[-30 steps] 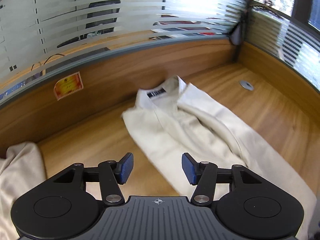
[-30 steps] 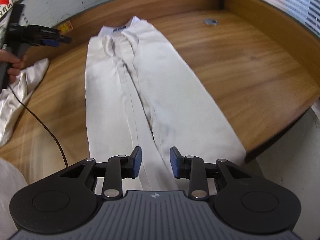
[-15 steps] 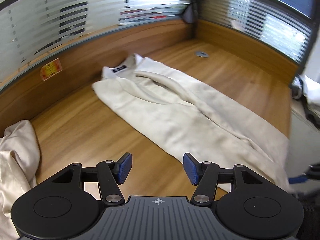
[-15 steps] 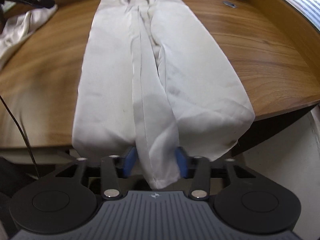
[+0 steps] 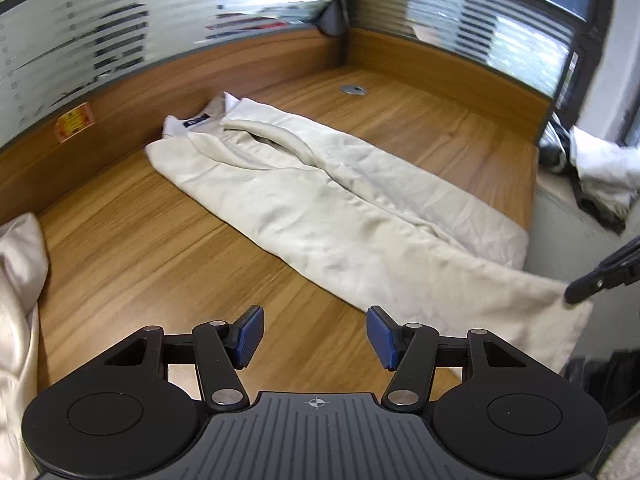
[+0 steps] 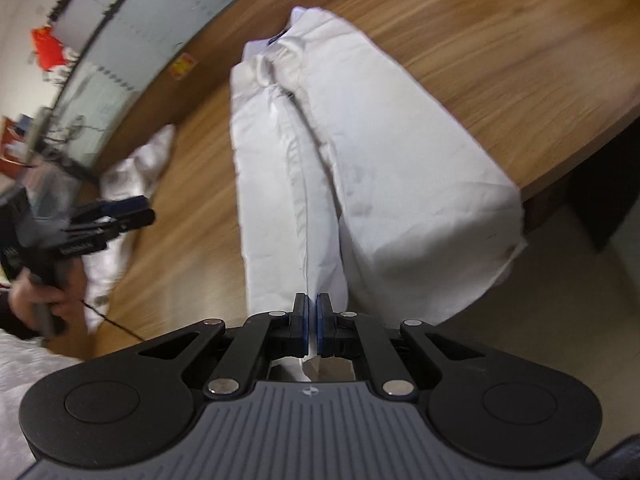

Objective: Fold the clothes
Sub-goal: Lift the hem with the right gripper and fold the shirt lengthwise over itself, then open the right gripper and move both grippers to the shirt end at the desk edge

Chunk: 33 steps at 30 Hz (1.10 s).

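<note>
Trousers: cream, lying lengthwise on desk, hems over the near edge
Right claw: clamped on one hem
Left claw: half-wide, empty, above desk

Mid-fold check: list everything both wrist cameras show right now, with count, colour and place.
trousers: one, cream, lengthwise on desk, hems over the near edge
second garment: one, cream, crumpled at the desk's left end
desk: one, wood
sticker: one, orange, on the back panel
grommet: one, grey, far desk
clothes pile: white and dark, beyond the desk's right end
left gripper: open, empty, over the desk
right gripper: shut on a trouser hem
</note>
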{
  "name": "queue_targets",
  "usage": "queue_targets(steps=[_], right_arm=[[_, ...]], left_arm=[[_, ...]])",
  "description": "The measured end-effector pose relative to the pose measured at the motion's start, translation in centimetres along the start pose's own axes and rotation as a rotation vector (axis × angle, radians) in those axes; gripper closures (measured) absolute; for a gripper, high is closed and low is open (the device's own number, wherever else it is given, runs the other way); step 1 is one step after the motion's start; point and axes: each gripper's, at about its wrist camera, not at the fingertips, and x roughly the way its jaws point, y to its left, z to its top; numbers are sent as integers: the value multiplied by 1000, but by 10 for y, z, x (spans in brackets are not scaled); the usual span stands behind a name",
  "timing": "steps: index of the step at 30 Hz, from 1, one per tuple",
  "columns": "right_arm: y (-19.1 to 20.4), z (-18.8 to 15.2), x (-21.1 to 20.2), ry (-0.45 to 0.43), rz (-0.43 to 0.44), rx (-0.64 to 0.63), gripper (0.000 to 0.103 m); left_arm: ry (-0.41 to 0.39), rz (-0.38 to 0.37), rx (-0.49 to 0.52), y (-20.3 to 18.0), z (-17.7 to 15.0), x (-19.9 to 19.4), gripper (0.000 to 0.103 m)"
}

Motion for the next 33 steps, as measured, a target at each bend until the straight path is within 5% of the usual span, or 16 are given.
queue_targets(steps=[2,7,11,16,28,33], right_arm=[[-19,5,3,43,10,-18,97],[-55,14,17,225,-130,-241,92],[-71,23,3,231,-160,-417,92],[-88,38,3,197,-156,-595,76],[-121,65,53,131,-83,-563,75],[-123,60,68,177,-59,-606,86]], left_arm=[[-12,23,-39,-10,-4,-5,43],[0,94,-126,-47,-14,-14,43],[24,166,-158,-89,-25,-13,43],[36,224,-208,-137,-36,-13,43],[31,348,-287,-186,-33,-28,43],[52,385,-306,-187,-38,-37,43]])
